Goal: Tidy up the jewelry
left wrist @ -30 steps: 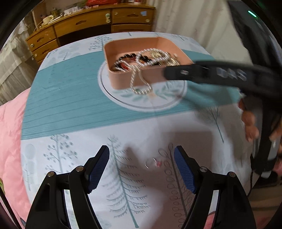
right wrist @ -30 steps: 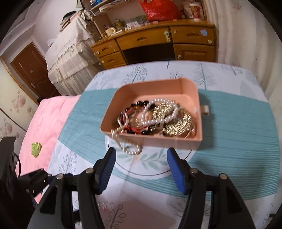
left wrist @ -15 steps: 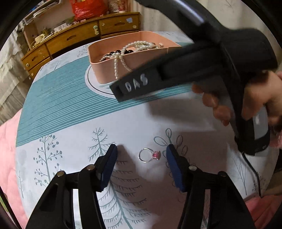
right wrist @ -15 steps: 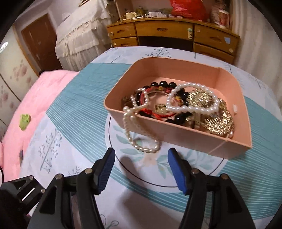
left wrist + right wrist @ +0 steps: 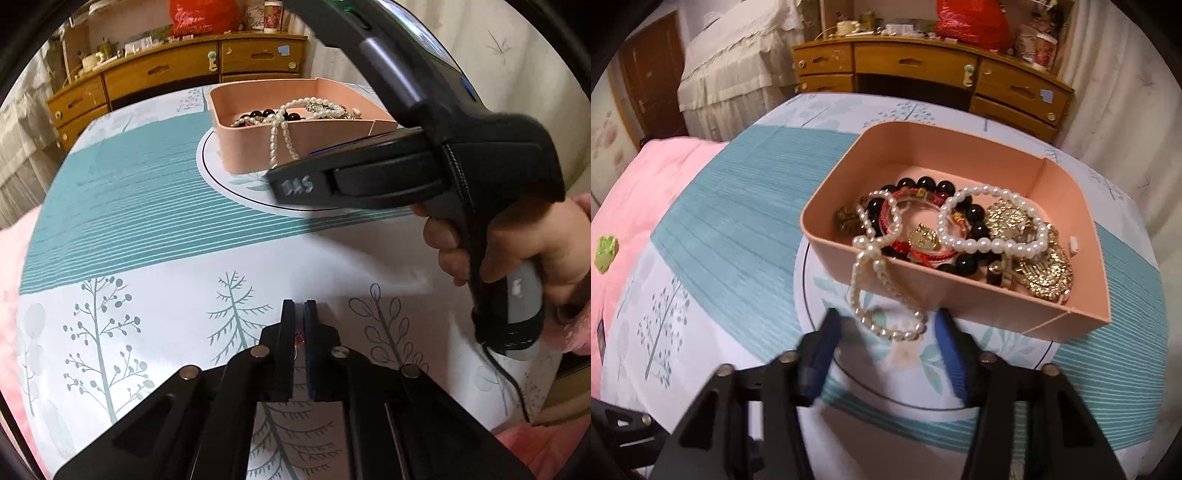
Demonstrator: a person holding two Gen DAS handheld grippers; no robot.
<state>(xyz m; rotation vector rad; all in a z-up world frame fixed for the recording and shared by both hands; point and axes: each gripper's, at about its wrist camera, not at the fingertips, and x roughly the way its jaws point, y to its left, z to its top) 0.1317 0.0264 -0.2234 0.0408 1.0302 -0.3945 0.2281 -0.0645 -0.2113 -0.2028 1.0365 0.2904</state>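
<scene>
Pink-stoned ring (image 5: 298, 338), loose on the worktop (image 5: 147, 258) a second ago, now pinched in closed left tongs (image 5: 299, 314). Right tongs (image 5: 886, 325) closing around pearl strand (image 5: 886, 295) hanging outside peach box (image 5: 1052, 317), not yet pressing. Both pieces look bound for the box.

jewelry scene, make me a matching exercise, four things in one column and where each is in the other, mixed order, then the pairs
Things
1. ring
2. pearl necklace
3. black beads
4. pink box

Places
A. inside the box
B. standing on the tablecloth's white circle
C. pinched in the shut left tool
D. hanging over the box's front wall, its loop between the closing right tool's pads, untouched

Pairs: 1-C, 2-D, 3-A, 4-B
</scene>
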